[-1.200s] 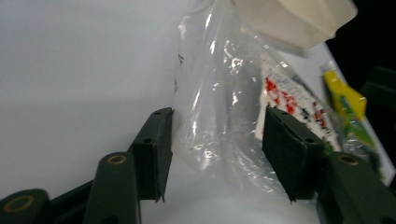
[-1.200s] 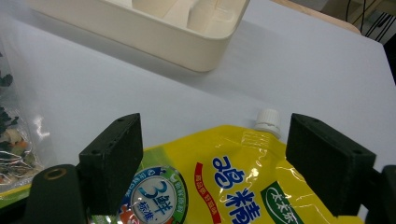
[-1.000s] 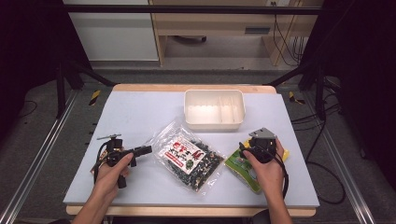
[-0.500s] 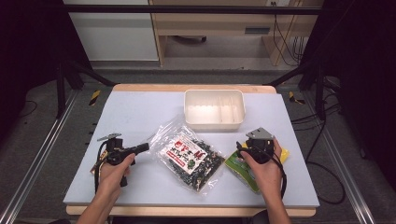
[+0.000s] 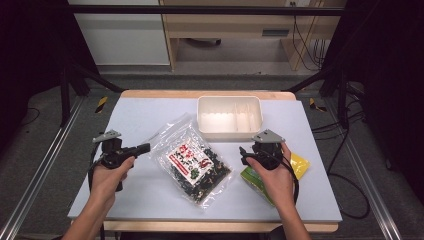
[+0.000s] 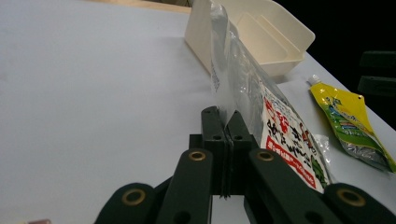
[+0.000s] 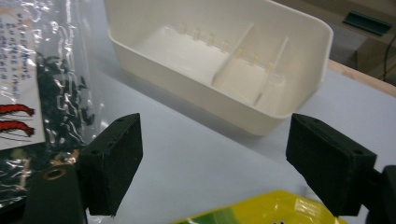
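Bag (image 5: pixel 192 162) of dark snacks at mid-frame on the worktop (image 5: pixel 150 112), its clear corner pinched by the left tongs (image 5: pixel 145 147).
Lift slowly so the thin film holds; white tray (image 5: pixel 229 116) waits above, yellow pouch (image 5: pixel 300 165) lower right under the spread, empty right tongs (image 7: pixel 212 161).

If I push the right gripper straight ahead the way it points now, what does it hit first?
Most likely the white divided tray, which lies straight ahead between the open jaws of the right gripper. Bare table lies before it; depth is hard to judge.
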